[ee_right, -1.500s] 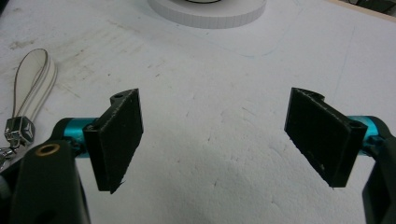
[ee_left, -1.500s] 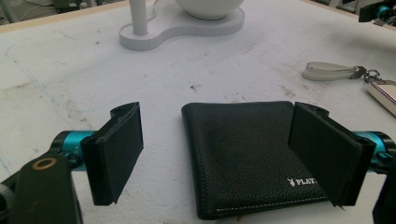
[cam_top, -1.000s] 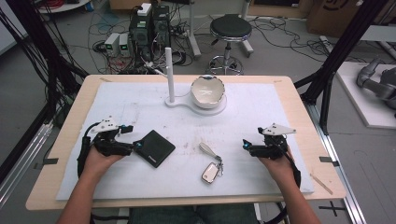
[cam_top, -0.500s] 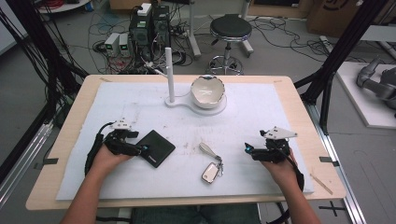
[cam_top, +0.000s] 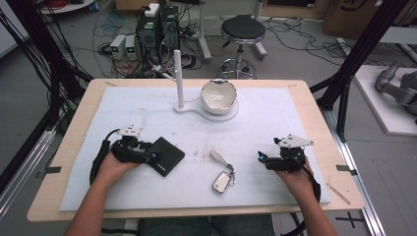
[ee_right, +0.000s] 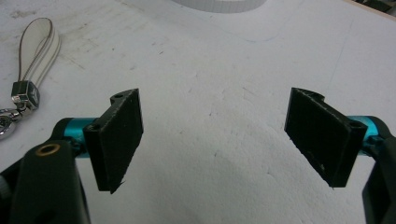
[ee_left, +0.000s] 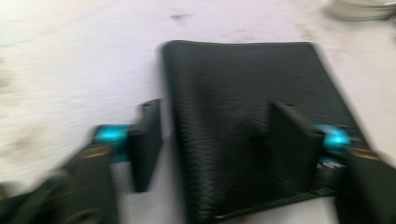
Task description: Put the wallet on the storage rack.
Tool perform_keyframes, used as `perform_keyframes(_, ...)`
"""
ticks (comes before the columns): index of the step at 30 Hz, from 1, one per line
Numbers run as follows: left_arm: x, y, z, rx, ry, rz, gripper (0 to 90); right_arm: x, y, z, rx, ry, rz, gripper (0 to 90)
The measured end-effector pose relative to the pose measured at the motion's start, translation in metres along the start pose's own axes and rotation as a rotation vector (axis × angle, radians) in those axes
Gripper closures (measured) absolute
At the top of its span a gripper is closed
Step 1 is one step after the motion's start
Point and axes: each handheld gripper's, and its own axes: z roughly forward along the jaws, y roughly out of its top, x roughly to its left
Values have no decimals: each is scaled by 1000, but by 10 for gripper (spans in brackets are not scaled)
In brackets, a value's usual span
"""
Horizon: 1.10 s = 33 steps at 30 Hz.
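A black wallet [cam_top: 166, 156] lies flat on the white mat, left of centre. My left gripper [cam_top: 150, 157] has reached its left edge. In the left gripper view, one jaw stands just off the wallet's [ee_left: 233, 116] left edge and the other lies over its top face. The left gripper's [ee_left: 215, 109] jaws have just been closing with that part of the wallet between them, and a thin gap still shows at the left jaw. My right gripper [cam_top: 260, 157] rests on the mat at the right; it [ee_right: 215, 100] is open with bare mat between its jaws.
A key fob on a pale strap [cam_top: 222, 177] lies between the two hands; the strap [ee_right: 39, 42] shows at the left of the right gripper view. A white bowl [cam_top: 219, 96] and an upright post [cam_top: 178, 73] share a white base at the back.
My left gripper slid right to the wallet, and its jaws came in around the wallet's left edge. The right gripper, the keys and the bowl stayed where they were.
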Motion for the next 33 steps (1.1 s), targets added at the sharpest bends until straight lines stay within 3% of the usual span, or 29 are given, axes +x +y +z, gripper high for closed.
perform_keyframes(8,3,-1,0,-10,-19,-31,466,1,1,1,4,4,-12,196)
perform_keyframes(9,5,-1,-2,-13,-20,-39,541,2,1,1,5,2,-8,196)
perform_keyframes(12,6,0,-3,-18,-17,-29,652,2,1,1,2,0,-16,196)
perform_keyframes(16,1,5,-6,3,36,19,742,2,1,0,1,-2,-15,196)
perform_keyframes(20,-2,8,-10,-4,48,31,795,2,1,-1,2,-2,-14,196)
perform_keyframes(30,-32,42,-38,-155,82,129,815,5,2,1,4,4,-24,196)
perform_keyframes(33,-38,50,-40,-172,84,152,818,5,2,3,3,8,-27,196)
